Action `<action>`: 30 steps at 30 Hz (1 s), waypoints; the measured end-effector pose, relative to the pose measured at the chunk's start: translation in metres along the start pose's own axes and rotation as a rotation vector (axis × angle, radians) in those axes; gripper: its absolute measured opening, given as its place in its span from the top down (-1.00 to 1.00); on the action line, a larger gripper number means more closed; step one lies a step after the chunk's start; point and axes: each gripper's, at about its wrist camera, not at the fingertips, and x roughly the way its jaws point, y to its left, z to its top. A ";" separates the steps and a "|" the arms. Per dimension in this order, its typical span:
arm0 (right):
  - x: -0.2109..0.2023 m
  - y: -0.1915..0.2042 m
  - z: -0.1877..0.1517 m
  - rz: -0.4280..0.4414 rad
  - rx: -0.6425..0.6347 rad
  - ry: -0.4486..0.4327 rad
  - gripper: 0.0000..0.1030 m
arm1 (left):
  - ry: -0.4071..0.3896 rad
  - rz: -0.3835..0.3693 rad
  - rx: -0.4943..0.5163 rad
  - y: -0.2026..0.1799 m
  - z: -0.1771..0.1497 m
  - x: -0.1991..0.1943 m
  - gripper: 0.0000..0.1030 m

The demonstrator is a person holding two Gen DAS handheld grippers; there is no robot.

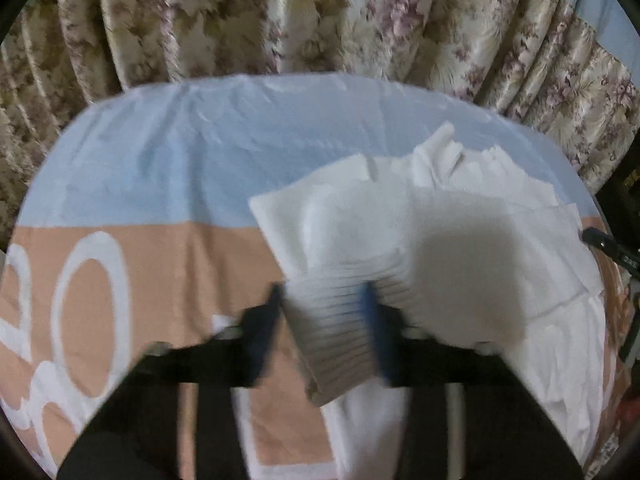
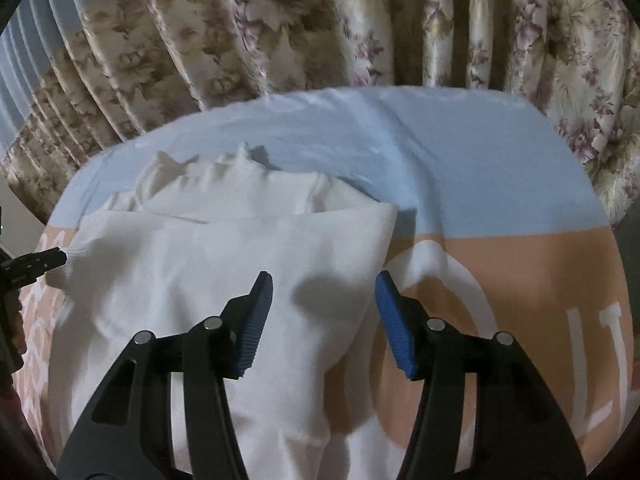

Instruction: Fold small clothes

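The left gripper (image 1: pixel 326 300) is closing its blue pads on the ribbed cuff of a white knitted sock (image 1: pixel 340 248), which is stretching ahead of it; only the left wrist view shows this grip. The right gripper (image 2: pixel 325 284) is hanging with jaws apart and nothing between them, just above the white cloth garment (image 2: pixel 224 264) spreading ahead and to its left. Beneath both is lying a blue and peach printed bedsheet (image 2: pixel 500 184), and beyond it a floral pleated curtain (image 2: pixel 280 28) is hanging
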 end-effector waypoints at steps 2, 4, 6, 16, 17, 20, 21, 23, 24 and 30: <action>0.009 0.001 0.001 0.003 -0.011 0.023 0.20 | -0.002 0.013 0.024 -0.004 0.000 0.003 0.47; 0.016 0.001 -0.001 0.016 -0.013 0.042 0.32 | -0.009 0.026 0.050 -0.010 -0.001 0.003 0.57; 0.014 0.003 -0.001 0.027 -0.022 0.024 0.57 | -0.026 0.033 0.066 -0.014 -0.002 0.001 0.63; -0.006 -0.009 0.010 0.037 0.010 -0.134 0.85 | -0.155 0.042 0.047 -0.012 0.016 -0.011 0.65; 0.000 -0.009 0.011 0.033 0.009 -0.126 0.85 | -0.141 0.039 0.041 -0.010 0.018 -0.005 0.64; 0.012 -0.009 0.012 0.012 0.007 -0.100 0.79 | -0.079 0.056 0.004 -0.002 0.016 0.011 0.33; 0.010 -0.011 0.011 0.011 0.012 -0.107 0.74 | -0.088 0.071 -0.002 0.001 0.012 0.007 0.18; -0.002 -0.019 0.008 0.012 0.042 -0.132 0.65 | -0.107 0.112 -0.003 0.008 0.008 -0.003 -0.11; -0.009 -0.024 0.007 0.012 0.059 -0.142 0.49 | -0.118 0.136 -0.009 0.014 0.007 -0.010 -0.17; -0.040 -0.008 -0.010 0.035 0.010 -0.119 0.32 | -0.141 0.136 0.035 0.007 0.006 -0.040 -0.18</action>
